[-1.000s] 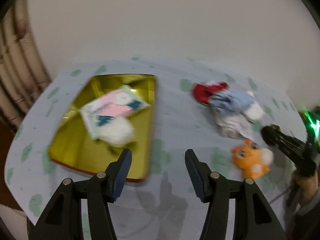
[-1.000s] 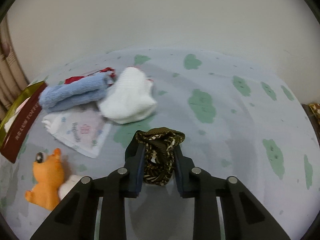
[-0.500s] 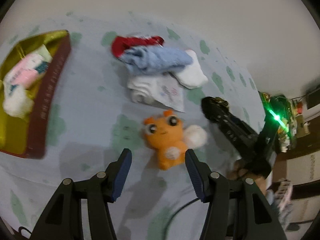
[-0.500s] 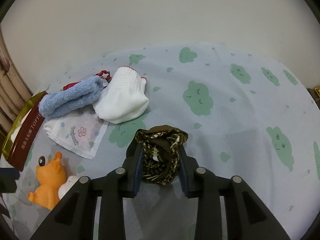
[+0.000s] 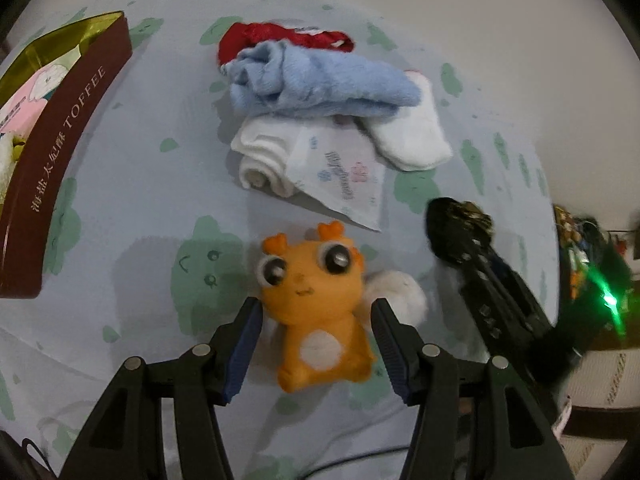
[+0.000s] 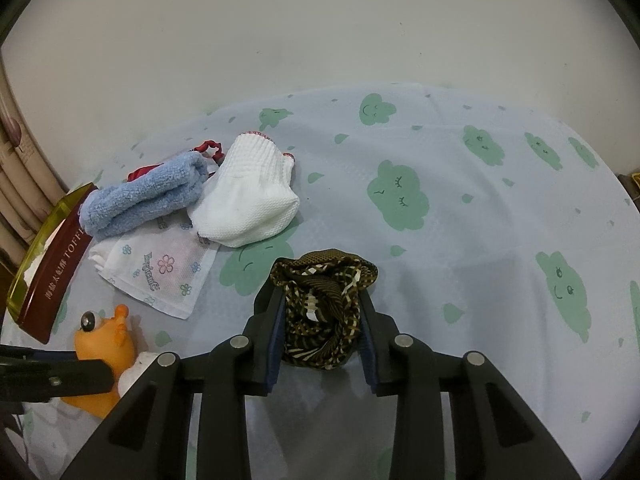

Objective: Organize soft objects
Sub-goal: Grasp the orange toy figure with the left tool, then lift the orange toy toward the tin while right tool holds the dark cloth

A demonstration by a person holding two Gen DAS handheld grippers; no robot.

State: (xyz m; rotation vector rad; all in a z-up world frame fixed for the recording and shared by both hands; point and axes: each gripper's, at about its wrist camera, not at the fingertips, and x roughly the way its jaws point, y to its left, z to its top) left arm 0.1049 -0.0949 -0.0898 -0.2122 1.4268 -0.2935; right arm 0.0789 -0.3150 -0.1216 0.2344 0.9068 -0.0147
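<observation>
Left gripper (image 5: 316, 320) stands released, its spread jaws flanking the orange plush toy (image 5: 316, 312) on the cloud-print tablecloth (image 6: 480, 216). Right gripper (image 6: 322, 312), its jaws lately eased wider, seems to clasp a brown patterned cloth bundle (image 6: 324, 312), beside the white sock (image 6: 248, 204) and blue towel (image 6: 144, 200).

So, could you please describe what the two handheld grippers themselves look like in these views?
Both are alike: the left gripper and right gripper have matte black angular plastic linkages with triangular cut-outs and round silver pivot pins. Their jaws are lined with dark blue ribbed pads. From the left wrist view, the right gripper's body carries a glowing green light. No sleeve is clearly visible.
</observation>
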